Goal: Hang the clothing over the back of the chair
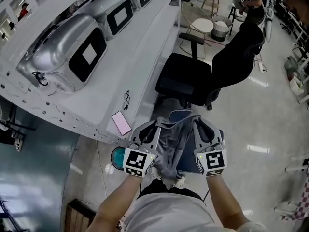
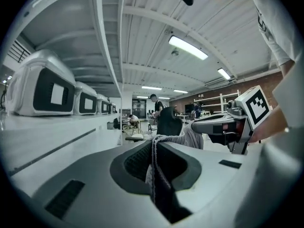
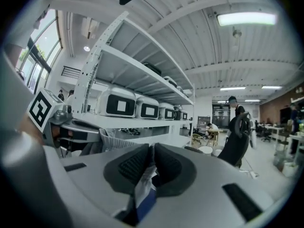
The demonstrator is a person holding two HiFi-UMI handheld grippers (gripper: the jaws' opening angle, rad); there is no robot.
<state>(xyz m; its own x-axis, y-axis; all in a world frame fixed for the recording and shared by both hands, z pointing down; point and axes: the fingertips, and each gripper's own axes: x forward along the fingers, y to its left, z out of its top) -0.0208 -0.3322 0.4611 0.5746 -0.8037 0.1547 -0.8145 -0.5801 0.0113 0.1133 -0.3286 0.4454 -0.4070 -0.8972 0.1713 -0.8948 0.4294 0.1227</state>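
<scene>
A grey and blue garment [image 1: 170, 141] hangs between my two grippers, low in front of me in the head view. My left gripper [image 1: 153, 126] is shut on its left edge, and the grey cloth [image 2: 156, 148] shows pinched between the pads. My right gripper [image 1: 198, 123] is shut on the right edge, where a white and blue piece of the garment [image 3: 146, 178] sticks out of the jaws. The black office chair [image 1: 207, 71] stands just beyond the garment, its back [image 1: 240, 54] on the far right. The chair [image 3: 236, 142] also appears ahead in the right gripper view.
A long white bench [image 1: 140, 47] runs along the left with silver machines [image 1: 72, 52], a pink phone [image 1: 121, 123] and eyeglasses [image 1: 126, 99] on it. A teal round object [image 1: 117, 158] lies on the floor. People and round tables [image 1: 203, 25] are farther back.
</scene>
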